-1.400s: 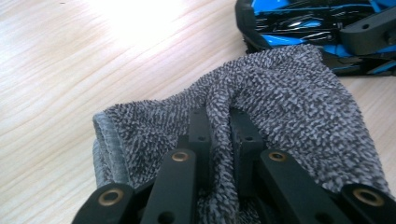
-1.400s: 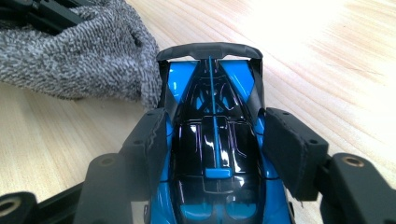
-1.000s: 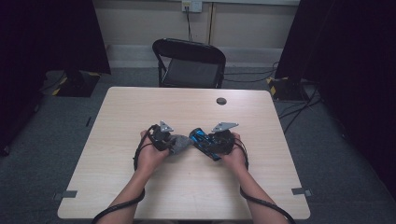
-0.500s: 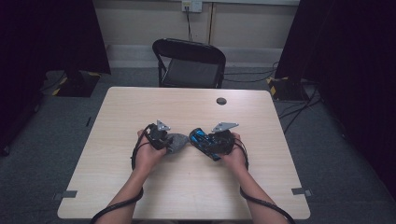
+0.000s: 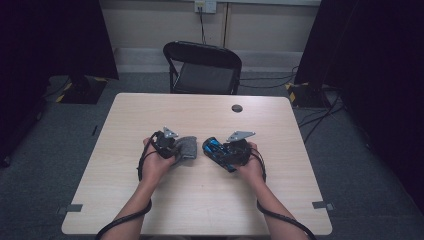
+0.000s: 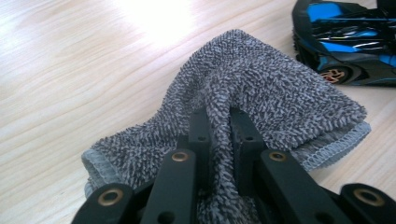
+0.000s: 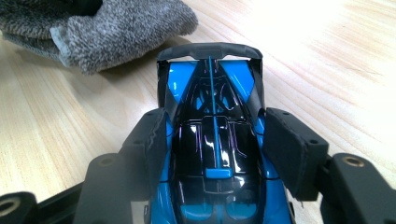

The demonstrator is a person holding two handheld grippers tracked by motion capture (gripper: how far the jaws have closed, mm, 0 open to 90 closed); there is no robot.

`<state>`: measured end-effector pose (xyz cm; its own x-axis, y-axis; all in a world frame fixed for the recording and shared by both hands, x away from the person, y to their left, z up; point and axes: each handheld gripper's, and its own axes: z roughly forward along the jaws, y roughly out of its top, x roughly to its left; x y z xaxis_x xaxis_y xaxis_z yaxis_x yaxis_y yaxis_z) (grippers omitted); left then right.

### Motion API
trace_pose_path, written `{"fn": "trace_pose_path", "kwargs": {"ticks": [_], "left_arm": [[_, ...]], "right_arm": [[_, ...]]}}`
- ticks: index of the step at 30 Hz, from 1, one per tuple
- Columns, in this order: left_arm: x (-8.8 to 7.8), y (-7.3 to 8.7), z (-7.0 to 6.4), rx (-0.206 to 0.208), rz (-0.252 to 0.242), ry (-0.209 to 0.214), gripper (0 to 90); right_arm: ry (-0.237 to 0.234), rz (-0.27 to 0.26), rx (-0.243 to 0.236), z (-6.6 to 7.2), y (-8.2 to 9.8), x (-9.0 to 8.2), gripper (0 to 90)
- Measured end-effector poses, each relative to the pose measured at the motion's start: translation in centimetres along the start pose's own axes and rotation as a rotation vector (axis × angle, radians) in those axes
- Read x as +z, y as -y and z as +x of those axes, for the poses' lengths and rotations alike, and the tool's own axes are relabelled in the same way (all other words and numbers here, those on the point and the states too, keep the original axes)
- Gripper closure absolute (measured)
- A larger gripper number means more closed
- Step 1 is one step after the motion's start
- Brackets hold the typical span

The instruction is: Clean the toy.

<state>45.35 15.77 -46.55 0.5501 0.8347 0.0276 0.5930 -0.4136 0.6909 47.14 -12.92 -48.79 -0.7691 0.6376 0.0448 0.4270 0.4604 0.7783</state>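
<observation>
High view dim and soft, room edges near black; bench (image 5: 200, 200) evenly lit from above. Left gripper view: blown-out glare patch on the bench top, cloth (image 6: 261, 93) sharp, near tool parts slightly soft. Right gripper view: glare upper right, glossy reflections on car (image 7: 212, 140), soft shadow under the cloth.

Bare table (image 5: 200, 200) is lying open all around; the grey cloth (image 5: 186, 148) and blue toy car (image 5: 216, 149) are crowding the middle (narrow gap between), a dark disc (image 5: 237, 108) sitting far back.
</observation>
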Motion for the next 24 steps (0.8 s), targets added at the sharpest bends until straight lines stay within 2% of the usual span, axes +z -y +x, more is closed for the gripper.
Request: {"fn": "trace_pose_path", "kwargs": {"ticks": [4, 7, 12, 16, 18, 20, 21, 24], "left_arm": [[-0.6, 0.3, 0.4, -0.017, -0.011, -0.001, 81.3], [-1.2, 0.5, 0.6, -0.008, -0.018, -0.001, 81.3], [-2.1, 0.8, 0.2, 0.003, -0.023, 0.036, 81.3], [-2.4, 1.1, -1.0, 0.027, -0.032, 0.075, 81.3], [-2.5, 1.0, -1.7, 0.053, -0.038, 0.089, 81.2], [-2.6, 1.0, -2.4, 0.057, -0.041, 0.116, 81.2], [-2.7, 0.9, -2.8, 0.077, -0.042, 0.117, 81.3], [-2.9, 0.9, -4.0, 0.102, -0.042, 0.139, 81.2]], "right_arm": [[0.0, -0.001, 0.0, 0.0, 0.0, 0.0, 40.5], [-0.001, 0.002, -0.001, 0.0, 0.0, 0.0, 40.6], [-0.001, 0.006, 0.001, 0.0, -0.1, 0.0, 40.5], [-0.001, 0.008, 0.003, 0.0, -0.1, 0.0, 40.5], [0.0, 0.007, 0.003, 0.0, -0.1, 0.0, 40.6], [0.0, 0.007, 0.003, 0.0, -0.1, 0.0, 40.6], [0.0, 0.007, 0.003, 0.0, -0.1, 0.0, 40.6], [-0.001, 0.01, 0.004, 0.0, -0.1, 0.0, 40.6]]}}
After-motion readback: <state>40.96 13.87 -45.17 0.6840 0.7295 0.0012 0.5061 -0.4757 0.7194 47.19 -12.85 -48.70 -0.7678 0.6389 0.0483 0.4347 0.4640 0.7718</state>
